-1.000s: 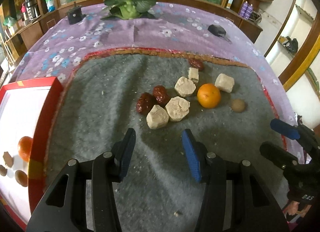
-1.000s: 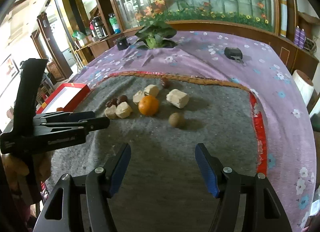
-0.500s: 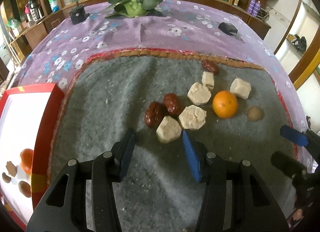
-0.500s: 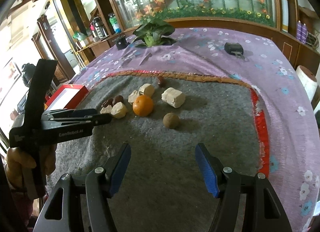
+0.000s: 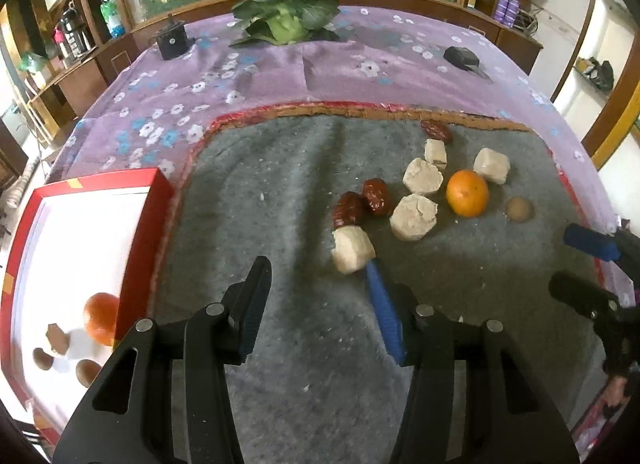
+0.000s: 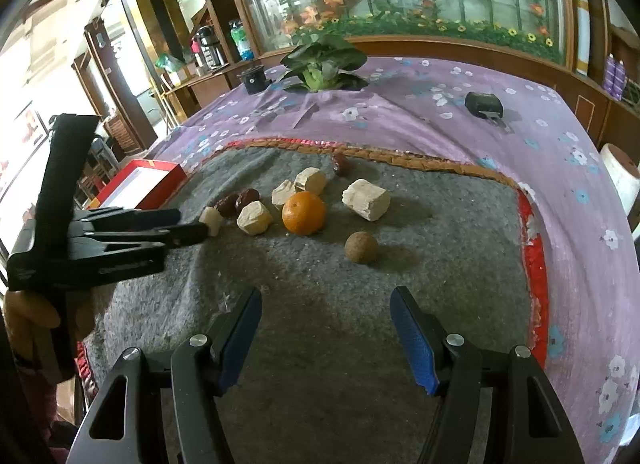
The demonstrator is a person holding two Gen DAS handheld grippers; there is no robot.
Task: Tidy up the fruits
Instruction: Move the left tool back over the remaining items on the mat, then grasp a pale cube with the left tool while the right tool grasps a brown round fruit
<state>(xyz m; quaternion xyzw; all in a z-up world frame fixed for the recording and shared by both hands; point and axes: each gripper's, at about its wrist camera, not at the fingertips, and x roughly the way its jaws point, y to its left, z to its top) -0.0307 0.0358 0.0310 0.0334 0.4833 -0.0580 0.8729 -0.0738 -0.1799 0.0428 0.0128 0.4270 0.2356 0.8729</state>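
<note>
Fuzzy grey felt mat holds crumbly beige chunks, wrinkled red dates.

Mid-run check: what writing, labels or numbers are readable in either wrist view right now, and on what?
Left gripper, fingers opening with nothing between them: pale lettering along its side, too blurred to read.
Bottles on the side shelf: labels too small to read.
Red box: no text visible.
Nothing else carries writing.
</note>
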